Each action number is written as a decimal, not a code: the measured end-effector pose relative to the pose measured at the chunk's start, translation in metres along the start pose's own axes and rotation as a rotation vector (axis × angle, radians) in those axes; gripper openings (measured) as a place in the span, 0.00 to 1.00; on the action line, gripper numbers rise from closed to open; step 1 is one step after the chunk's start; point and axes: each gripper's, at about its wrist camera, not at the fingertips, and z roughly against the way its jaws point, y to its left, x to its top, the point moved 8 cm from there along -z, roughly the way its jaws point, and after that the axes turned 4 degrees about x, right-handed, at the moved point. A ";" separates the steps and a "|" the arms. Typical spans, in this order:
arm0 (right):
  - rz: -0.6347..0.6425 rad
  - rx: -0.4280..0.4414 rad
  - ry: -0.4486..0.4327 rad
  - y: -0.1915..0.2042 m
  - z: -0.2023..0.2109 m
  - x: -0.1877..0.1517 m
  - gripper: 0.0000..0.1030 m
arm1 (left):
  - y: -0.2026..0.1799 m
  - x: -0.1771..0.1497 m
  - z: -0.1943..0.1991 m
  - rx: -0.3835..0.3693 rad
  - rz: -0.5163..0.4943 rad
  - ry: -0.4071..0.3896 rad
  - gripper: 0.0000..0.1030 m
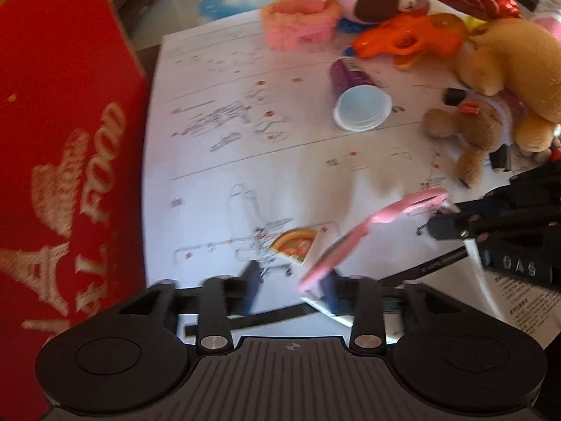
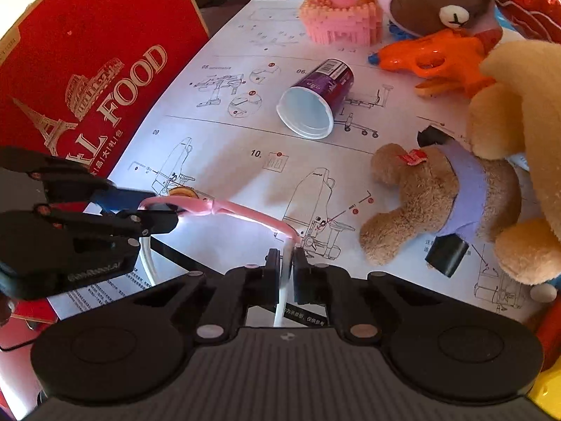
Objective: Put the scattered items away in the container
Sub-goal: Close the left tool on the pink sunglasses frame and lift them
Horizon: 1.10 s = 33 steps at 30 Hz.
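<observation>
The pink glasses [image 2: 224,208] hang above the worktop [image 2: 224,140] — right gripper [image 2: 286,266] fingers clamped on one arm, left gripper [image 1: 291,289] fingers open around the other end. The red box [image 2: 87,70] stands left; cup [image 2: 312,101] and soft toys [image 2: 438,196] lie untidied — likely early.

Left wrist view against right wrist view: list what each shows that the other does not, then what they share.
Only the left wrist view shows a pizza-slice piece on the instruction sheet and the left gripper from behind, jaws apart.

Only the right wrist view shows the right gripper shut on the white arm of the pink glasses, and the brown bear's face.

Both show the red FOOD box, the tipped purple cup, the orange toy gun, the small teddy and the pink brick model.
</observation>
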 end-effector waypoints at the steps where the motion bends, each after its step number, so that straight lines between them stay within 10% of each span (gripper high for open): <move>1: -0.008 0.002 0.000 -0.001 0.000 0.000 0.06 | 0.001 -0.003 0.001 0.008 0.005 0.010 0.61; 13: -0.095 0.039 -0.001 -0.008 0.000 0.002 0.06 | 0.005 -0.021 0.015 0.078 0.081 0.047 0.74; 19: -0.054 0.008 -0.007 -0.003 0.000 0.000 0.06 | -0.008 -0.023 0.002 0.036 0.102 0.095 0.57; 25: -0.063 -0.004 0.006 -0.005 0.002 -0.002 0.05 | -0.022 -0.020 0.004 -0.021 0.058 0.054 0.05; 33: -0.038 -0.034 0.014 -0.001 -0.001 0.000 0.08 | -0.020 -0.023 0.005 -0.065 0.038 0.035 0.16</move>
